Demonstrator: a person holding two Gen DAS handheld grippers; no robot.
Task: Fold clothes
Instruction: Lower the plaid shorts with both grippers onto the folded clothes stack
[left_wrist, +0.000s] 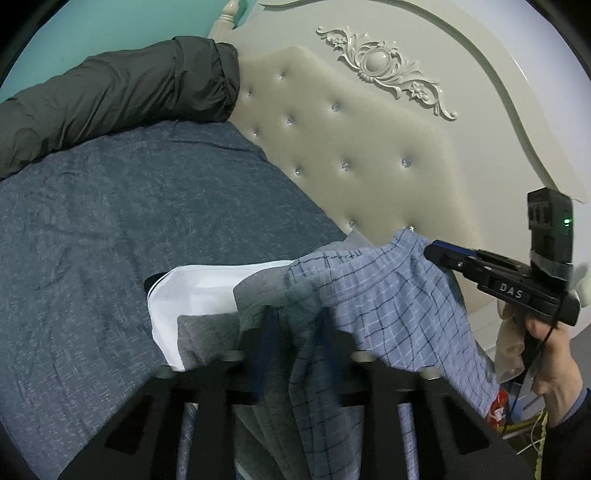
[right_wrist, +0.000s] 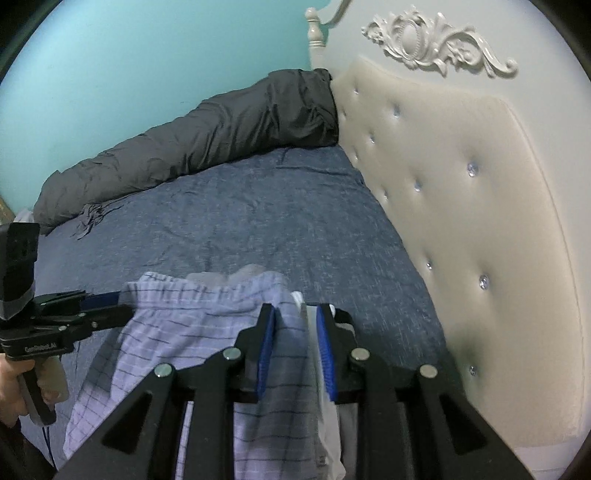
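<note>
In the left wrist view, the left gripper (left_wrist: 295, 328) is clenched on the blue checked shorts (left_wrist: 391, 306), held above the bed (left_wrist: 147, 206) near the headboard (left_wrist: 369, 147); the right gripper (left_wrist: 434, 253) pinches their waistband. A white garment (left_wrist: 199, 291) lies beneath. In the right wrist view, the right gripper (right_wrist: 295, 328) grips the checked shorts (right_wrist: 207, 332), the left gripper (right_wrist: 118, 302) clamped on the waistband's other end, a dark duvet (right_wrist: 207, 129) beyond

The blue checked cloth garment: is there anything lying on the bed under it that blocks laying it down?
Yes. A white garment and a grey one lie under the blue checked cloth garment, near the cream tufted headboard.
</note>
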